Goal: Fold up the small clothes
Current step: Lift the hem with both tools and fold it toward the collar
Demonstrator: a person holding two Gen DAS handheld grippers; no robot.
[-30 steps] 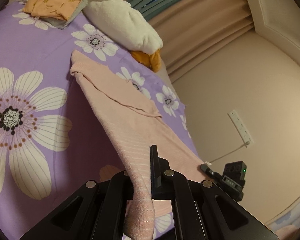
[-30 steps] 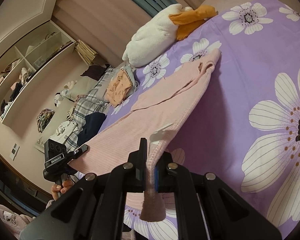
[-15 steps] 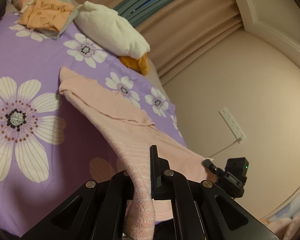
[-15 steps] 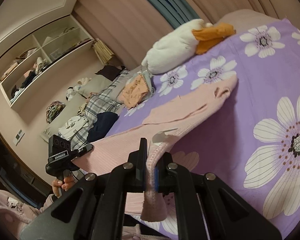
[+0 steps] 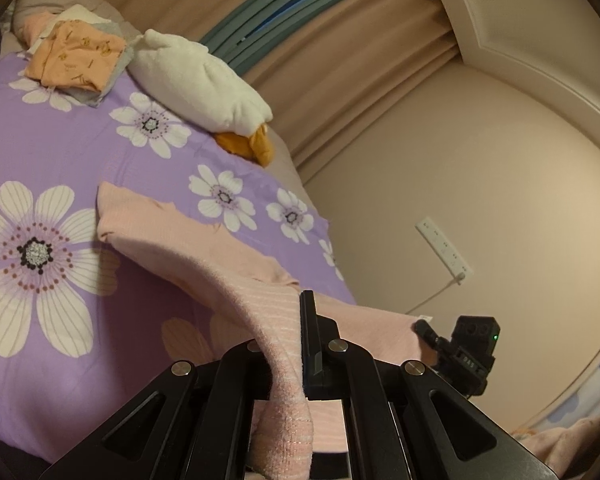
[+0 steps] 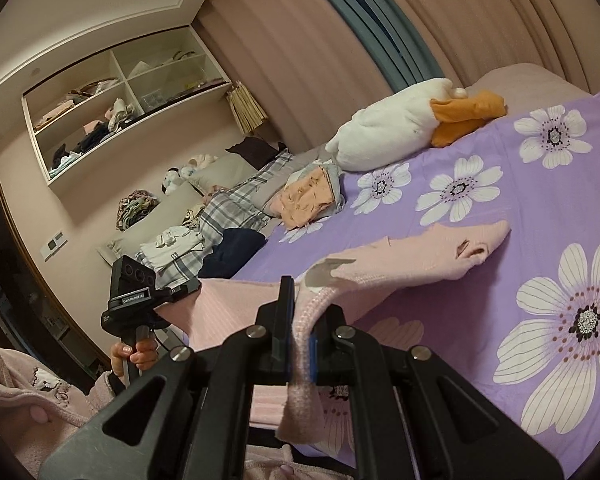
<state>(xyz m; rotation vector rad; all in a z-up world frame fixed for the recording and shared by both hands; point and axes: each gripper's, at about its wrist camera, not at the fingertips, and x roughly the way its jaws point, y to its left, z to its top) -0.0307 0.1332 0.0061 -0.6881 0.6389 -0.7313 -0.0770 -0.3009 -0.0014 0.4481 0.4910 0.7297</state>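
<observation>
Both grippers, left (image 5: 300,364) and right (image 6: 298,354), have their fingers clenched on the pink garment's (image 5: 204,248) near hem, its far end on the bed (image 5: 60,152); folding barely begun (orange clothes (image 5: 76,54) already stacked)

Your grippers are matte black: left gripper (image 5: 300,344) and right gripper (image 6: 300,332) each have angular linkage arms with triangular cutouts and silver round screw heads; right one has blue pads. Boxy black camera head, white lettering, green LED. You're wearing a fuzzy pink sleeve (image 6: 28,396)
</observation>
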